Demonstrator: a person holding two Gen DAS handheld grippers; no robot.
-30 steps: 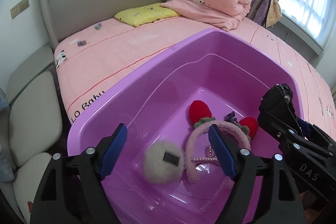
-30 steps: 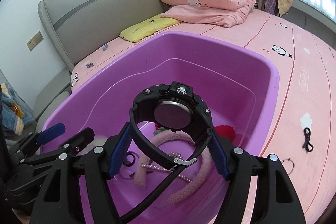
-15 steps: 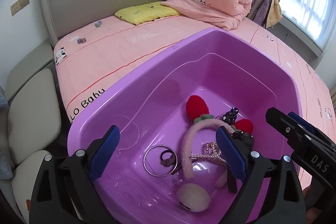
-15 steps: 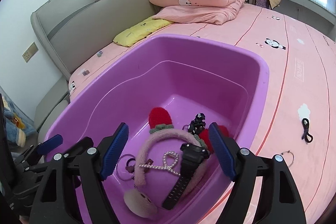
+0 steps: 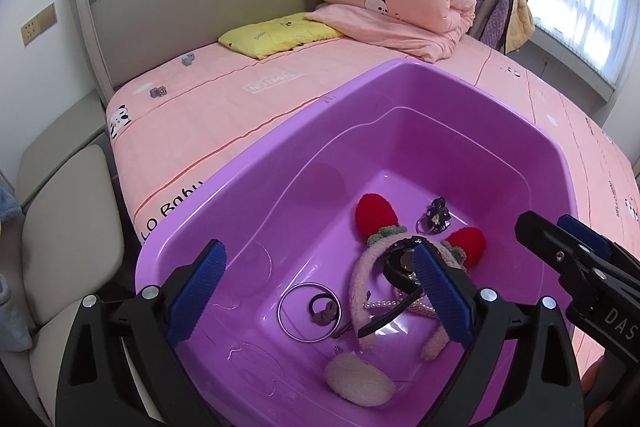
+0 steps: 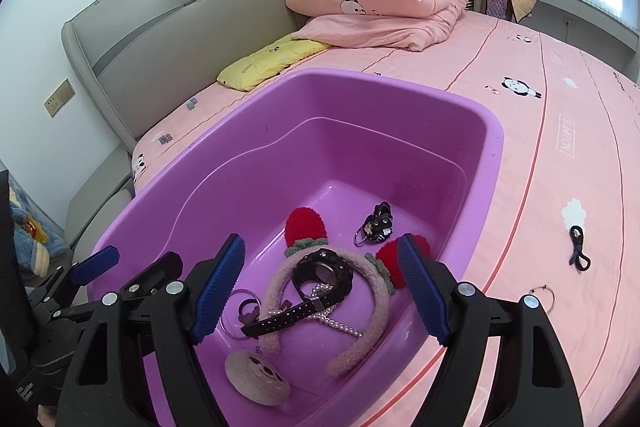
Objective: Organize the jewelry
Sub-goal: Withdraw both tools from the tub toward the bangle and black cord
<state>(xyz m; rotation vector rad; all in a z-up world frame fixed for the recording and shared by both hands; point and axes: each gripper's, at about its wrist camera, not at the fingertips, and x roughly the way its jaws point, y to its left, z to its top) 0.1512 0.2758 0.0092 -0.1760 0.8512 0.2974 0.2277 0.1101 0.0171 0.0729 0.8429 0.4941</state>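
Both the left gripper (image 5: 316, 293) and right gripper (image 6: 320, 291) hover released above the purple tub (image 6: 494, 147), where the black watch (image 6: 320, 277) lies across the fuzzy headband (image 6: 372, 287) (pearls beneath).

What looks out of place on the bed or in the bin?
Two pieces lie outside the purple bin, on the bed sheet: a black hair tie and a thin metal ring. Both grippers are open, holding nothing.

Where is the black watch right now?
In the right wrist view, the black watch lies inside the purple tub, on the fuzzy pink headband and pearl strand.
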